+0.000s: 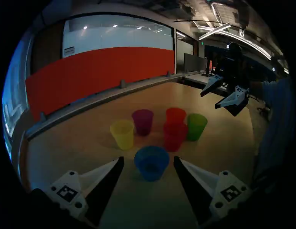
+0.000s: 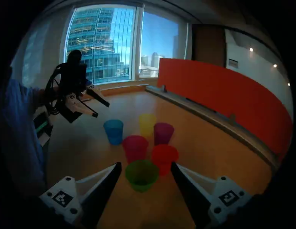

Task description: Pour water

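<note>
Several plastic cups stand grouped on a wooden table (image 1: 87, 145). In the left gripper view my left gripper (image 1: 148, 158) is open, and the blue cup (image 1: 152, 163) sits right at the gap between its fingertips, untouched. Behind it are a yellow cup (image 1: 122, 133), a purple cup (image 1: 143, 121), two red cups (image 1: 174, 135) and a green cup (image 1: 196, 126). My right gripper (image 1: 221, 95) hovers open above the far right. In the right gripper view the right gripper (image 2: 145, 165) is open with the green cup (image 2: 141, 174) just ahead between its fingers. The left gripper (image 2: 94, 102) hangs open beyond the blue cup (image 2: 113, 131).
An orange partition wall (image 1: 98, 76) with a rail runs along the table's far edge. Tall windows (image 2: 106, 45) stand at one end of the room. A person's blue sleeve (image 2: 18, 126) fills the left side. Bare tabletop surrounds the cups.
</note>
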Demonstrator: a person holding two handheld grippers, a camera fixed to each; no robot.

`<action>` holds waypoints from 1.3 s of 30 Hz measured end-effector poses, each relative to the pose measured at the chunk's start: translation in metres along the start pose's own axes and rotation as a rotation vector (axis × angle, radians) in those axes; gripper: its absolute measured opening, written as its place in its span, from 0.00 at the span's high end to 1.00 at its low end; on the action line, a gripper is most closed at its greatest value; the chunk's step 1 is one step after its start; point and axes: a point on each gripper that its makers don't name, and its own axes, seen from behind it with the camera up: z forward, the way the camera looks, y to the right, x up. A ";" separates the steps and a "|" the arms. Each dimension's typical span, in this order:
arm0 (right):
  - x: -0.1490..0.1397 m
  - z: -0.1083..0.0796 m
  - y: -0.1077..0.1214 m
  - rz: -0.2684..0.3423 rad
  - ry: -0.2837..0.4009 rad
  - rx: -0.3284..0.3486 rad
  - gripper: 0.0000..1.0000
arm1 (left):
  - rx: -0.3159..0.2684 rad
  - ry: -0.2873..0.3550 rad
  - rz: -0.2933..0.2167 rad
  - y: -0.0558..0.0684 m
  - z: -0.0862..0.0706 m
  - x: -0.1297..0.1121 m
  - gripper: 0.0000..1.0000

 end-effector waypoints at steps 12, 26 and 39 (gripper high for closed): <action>-0.033 0.018 -0.004 -0.006 -0.066 0.017 0.00 | -0.020 -0.061 -0.008 -0.002 0.013 -0.029 0.03; -0.059 0.036 -0.002 -0.005 -0.114 0.017 0.00 | -0.058 -0.120 -0.023 0.001 0.036 -0.056 0.02; -0.069 0.058 -0.005 -0.001 -0.123 0.032 0.00 | -0.083 -0.121 -0.034 0.003 0.059 -0.053 0.03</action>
